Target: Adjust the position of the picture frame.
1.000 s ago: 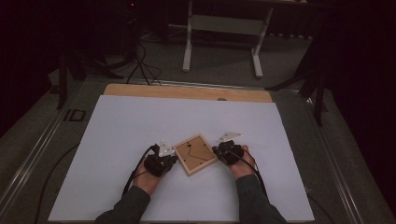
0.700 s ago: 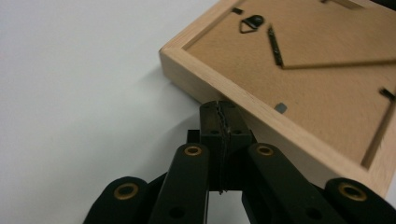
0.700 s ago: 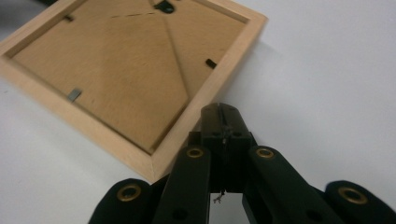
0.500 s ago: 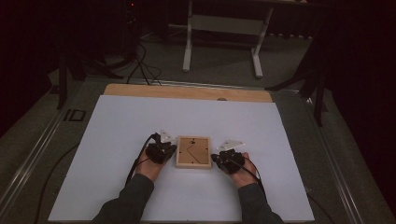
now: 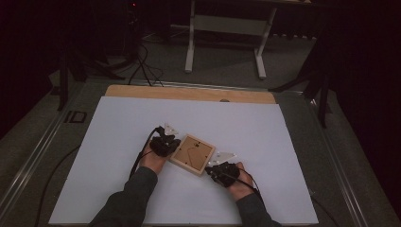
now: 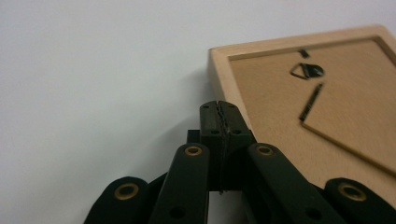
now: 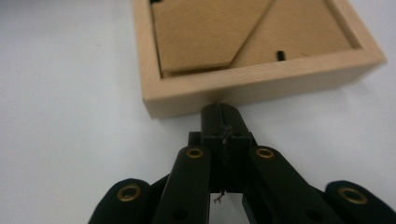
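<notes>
A wooden picture frame lay back-side up, turned askew, on the white worktop; the left gripper pressed its closed, empty fingers against one edge; the right gripper, fingers likewise closed and empty, met the opposite edge; nothing stood between.

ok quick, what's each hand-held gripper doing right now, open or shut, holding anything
Left hand-held gripper: shut, holding nothing, tips against the wooden frame.
Right hand-held gripper: shut, holding nothing, tips at the frame's side.
</notes>
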Available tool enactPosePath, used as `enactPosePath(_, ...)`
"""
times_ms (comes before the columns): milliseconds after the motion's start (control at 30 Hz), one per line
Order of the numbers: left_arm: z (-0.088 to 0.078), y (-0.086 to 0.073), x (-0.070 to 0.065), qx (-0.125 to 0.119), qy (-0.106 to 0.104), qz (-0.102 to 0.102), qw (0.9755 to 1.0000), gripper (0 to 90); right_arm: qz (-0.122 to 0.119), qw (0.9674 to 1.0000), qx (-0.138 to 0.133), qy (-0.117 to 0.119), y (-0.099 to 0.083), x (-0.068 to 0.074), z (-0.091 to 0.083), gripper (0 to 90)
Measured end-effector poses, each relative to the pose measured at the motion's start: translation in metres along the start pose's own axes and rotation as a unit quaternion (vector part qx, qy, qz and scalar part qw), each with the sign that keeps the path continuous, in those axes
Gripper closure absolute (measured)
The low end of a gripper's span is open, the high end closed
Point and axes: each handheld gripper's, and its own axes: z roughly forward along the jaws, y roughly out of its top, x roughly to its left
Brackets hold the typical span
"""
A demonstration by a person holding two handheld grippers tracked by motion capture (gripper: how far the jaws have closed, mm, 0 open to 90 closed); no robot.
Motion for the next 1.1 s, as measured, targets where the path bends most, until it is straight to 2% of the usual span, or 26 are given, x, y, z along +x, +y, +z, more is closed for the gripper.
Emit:
enactPosePath(100,0.005,0.002,0.002,0.008,0.002,0.001,1.0000,89.7,-0.007,0.9999,-0.002,0.012,0.003,0.007,0.002,89.7)
enactPosePath(200,0.007,0.003,0.003,0.005,0.000,0.000,1.0000,89.7,-0.016,0.9997,-0.002,0.018,0.006,0.012,0.004,89.7)
enactPosePath(233,0.009,0.006,0.006,0.006,0.000,0.005,1.0000,89.7,-0.030,0.9992,-0.004,0.026,0.010,0.019,0.006,89.7)
enactPosePath(467,0.005,0.003,0.014,0.004,-0.007,0.005,1.0000,89.5,-0.036,0.9986,-0.018,0.033,0.014,0.022,0.005,89.6)
enactPosePath(567,-0.001,-0.001,0.016,-0.003,-0.006,0.004,1.0000,89.5,-0.030,0.9987,-0.032,0.027,0.015,0.015,-0.003,89.6)
enactPosePath(733,-0.018,-0.005,0.015,-0.035,-0.011,-0.007,0.9993,89.5,-0.004,0.9986,-0.053,0.004,0.017,-0.004,-0.013,89.4)
enactPosePath(767,-0.018,-0.005,0.015,-0.035,-0.011,-0.007,0.9993,89.5,0.004,0.9984,-0.056,0.000,0.018,-0.008,-0.014,89.3)
enactPosePath(900,-0.035,-0.006,0.012,-0.058,-0.015,-0.007,0.9982,89.5,0.019,0.9974,-0.067,-0.018,0.024,-0.021,-0.016,89.0)
enactPosePath(1100,-0.047,-0.008,0.005,-0.074,-0.023,-0.001,0.9970,89.5,0.038,0.9955,-0.077,-0.039,0.035,-0.036,-0.014,89.0)
